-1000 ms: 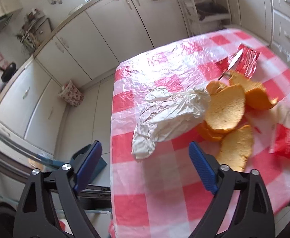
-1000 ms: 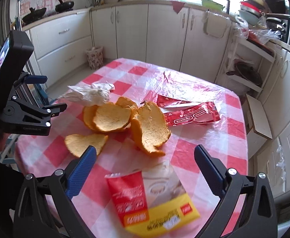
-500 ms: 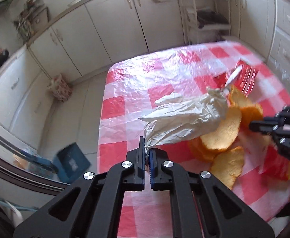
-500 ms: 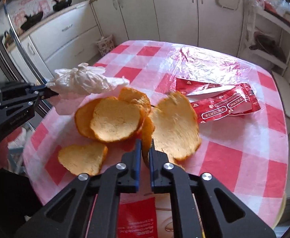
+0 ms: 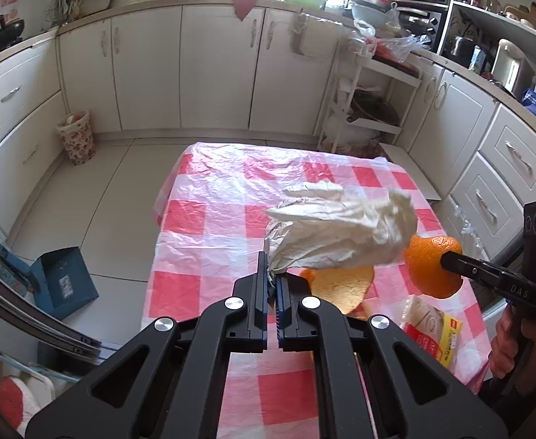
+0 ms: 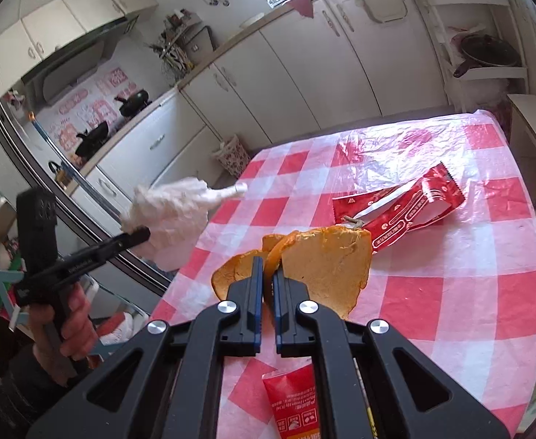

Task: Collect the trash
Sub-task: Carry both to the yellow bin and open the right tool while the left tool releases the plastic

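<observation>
Both grippers now lifting their loads off the bench [image 5: 209, 219], left gripper [image 5: 271, 285] fingers pinching crumpled white paper [image 5: 341, 234] aloft, right gripper [image 6: 266, 285] fingers pinching orange peel [image 6: 326, 267] above checked cloth, red wrapper [image 6: 407, 208] lying beyond, snack packet [image 5: 432, 333] resting near edge.

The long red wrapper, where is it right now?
The long red wrapper lies flat on the checked table in the right wrist view, just beyond the orange peel.

Crumpled white paper [image 5: 341, 230] and orange peel [image 6: 326, 267] held above table.
</observation>
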